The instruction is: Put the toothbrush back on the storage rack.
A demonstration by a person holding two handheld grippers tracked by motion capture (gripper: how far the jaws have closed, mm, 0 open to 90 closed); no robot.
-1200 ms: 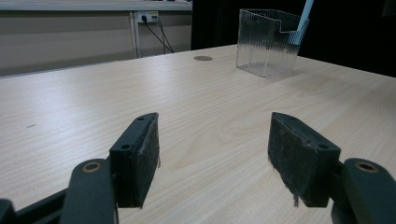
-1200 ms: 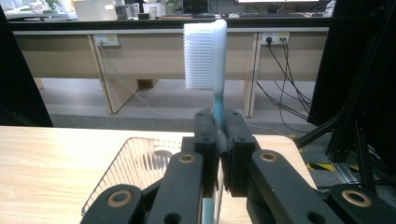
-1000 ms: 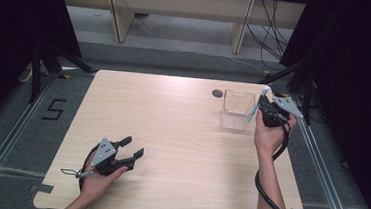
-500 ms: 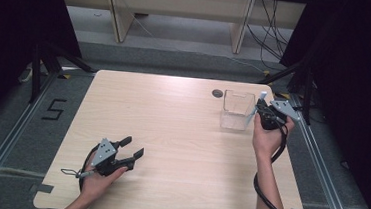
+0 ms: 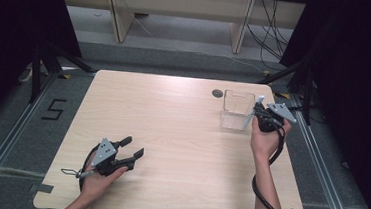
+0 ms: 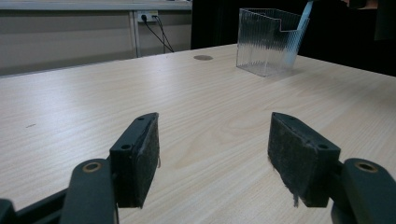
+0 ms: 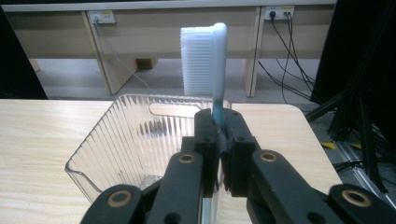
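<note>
My right gripper is shut on a light-blue toothbrush at the right wall of a clear ribbed plastic bin. In the right gripper view the white bristle head stands upright above the shut gripper, with the bin just beyond and to the left. I cannot tell whether the handle's lower end is inside the bin or beside it. My left gripper rests open on the table's near left, with nothing between its pads. From there the bin and toothbrush show far off.
A light wooden table with a small dark round grommet near its far edge, left of the bin. Black curtains and stand legs flank the table, and cables run along the floor at the back right.
My right gripper, with the toothbrush in it, has sunk slightly and edged towards the bin. The left gripper has stayed still.
</note>
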